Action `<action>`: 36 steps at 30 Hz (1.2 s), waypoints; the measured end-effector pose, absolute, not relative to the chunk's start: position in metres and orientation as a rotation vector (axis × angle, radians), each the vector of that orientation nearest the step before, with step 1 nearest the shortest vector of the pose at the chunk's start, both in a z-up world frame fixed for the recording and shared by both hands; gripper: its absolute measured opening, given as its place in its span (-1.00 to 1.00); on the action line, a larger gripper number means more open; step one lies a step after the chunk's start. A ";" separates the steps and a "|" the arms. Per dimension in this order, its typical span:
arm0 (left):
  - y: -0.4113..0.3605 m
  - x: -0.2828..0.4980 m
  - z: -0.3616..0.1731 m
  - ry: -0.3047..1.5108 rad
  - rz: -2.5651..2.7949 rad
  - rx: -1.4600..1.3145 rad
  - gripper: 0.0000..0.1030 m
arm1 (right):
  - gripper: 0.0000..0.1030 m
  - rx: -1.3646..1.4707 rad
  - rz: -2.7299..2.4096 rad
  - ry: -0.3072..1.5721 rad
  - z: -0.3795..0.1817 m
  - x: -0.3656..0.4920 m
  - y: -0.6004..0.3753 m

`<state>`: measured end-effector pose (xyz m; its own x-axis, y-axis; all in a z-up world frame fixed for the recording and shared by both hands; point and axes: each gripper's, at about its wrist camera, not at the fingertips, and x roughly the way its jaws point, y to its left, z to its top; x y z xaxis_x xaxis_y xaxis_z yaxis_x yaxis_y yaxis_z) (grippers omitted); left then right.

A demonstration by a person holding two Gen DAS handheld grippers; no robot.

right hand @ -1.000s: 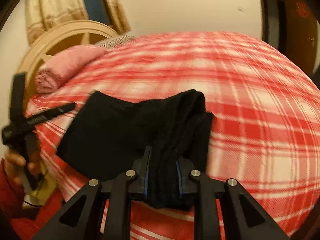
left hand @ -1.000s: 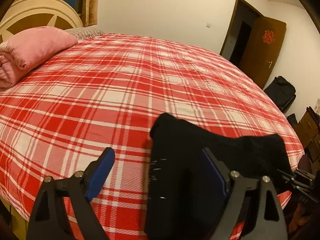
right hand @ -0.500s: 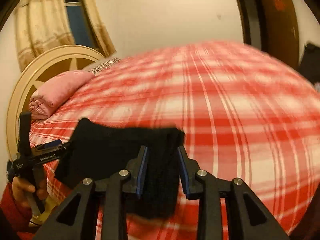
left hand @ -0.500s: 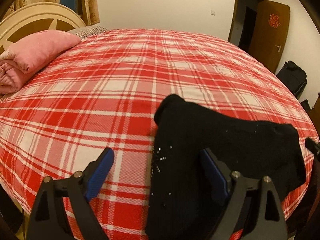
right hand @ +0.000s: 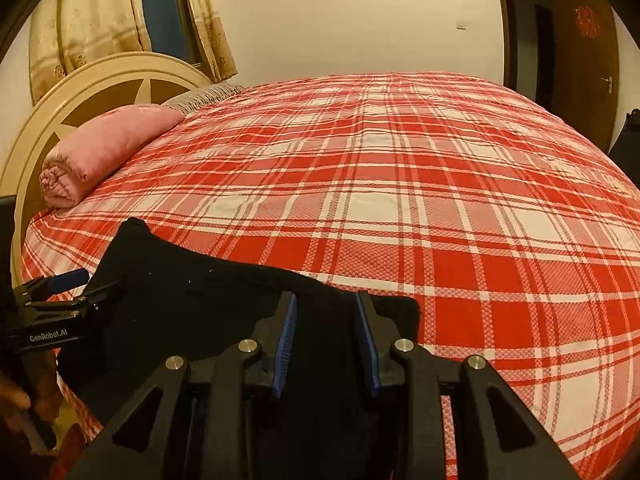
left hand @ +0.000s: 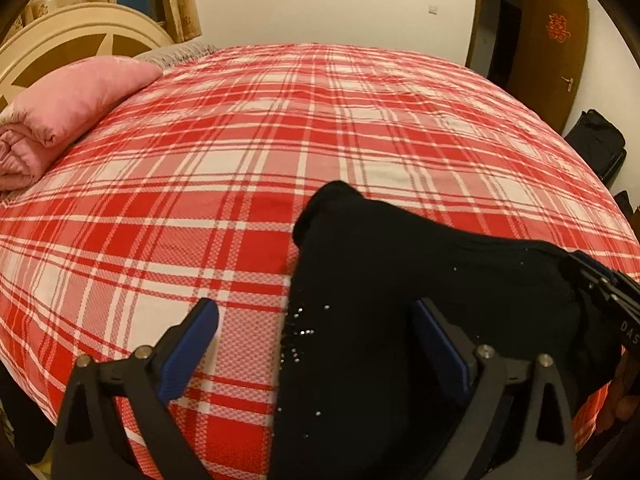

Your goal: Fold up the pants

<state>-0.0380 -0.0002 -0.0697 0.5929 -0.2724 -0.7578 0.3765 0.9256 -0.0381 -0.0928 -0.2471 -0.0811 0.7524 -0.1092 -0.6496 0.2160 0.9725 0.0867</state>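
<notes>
Black pants [left hand: 400,300] lie long-axis 9-to-3 across the bed [left hand: 280,140]; my left fingers [left hand: 192,344] opening around their 9 o'clock edge, right fingers [right hand: 286,340] parted, cloth between.

The pants [left hand: 420,280] are matt black knit cloth with tiny shiny studs along their left edge. The sheet [left hand: 240,160] is woven red-and-white check cloth. Far left, a soft pink quilt [left hand: 68,108] and a glossy cream headboard [right hand: 100,80]. Far right, a smooth brown wooden door [left hand: 554,44]. The grippers' pads [right hand: 286,340] are ribbed blue.
</notes>
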 end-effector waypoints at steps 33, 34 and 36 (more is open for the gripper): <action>0.001 -0.056 -0.047 0.790 -0.454 0.114 0.98 | 0.26 0.539 -0.213 0.601 -0.082 -0.183 -0.286; -0.002 -0.054 -0.050 0.799 -0.460 0.113 0.98 | 0.26 0.526 -0.217 0.611 -0.085 -0.181 -0.283; -0.004 -0.053 -0.057 0.829 -0.466 0.110 0.98 | 0.26 0.521 -0.222 0.635 -0.092 -0.177 -0.281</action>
<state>-0.0527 -0.0043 -0.0574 0.5812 -0.3562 -0.7317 0.4407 0.8936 -0.0850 -0.1768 -0.2806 -0.0916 0.7873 -0.0404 -0.6153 0.3516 0.8491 0.3942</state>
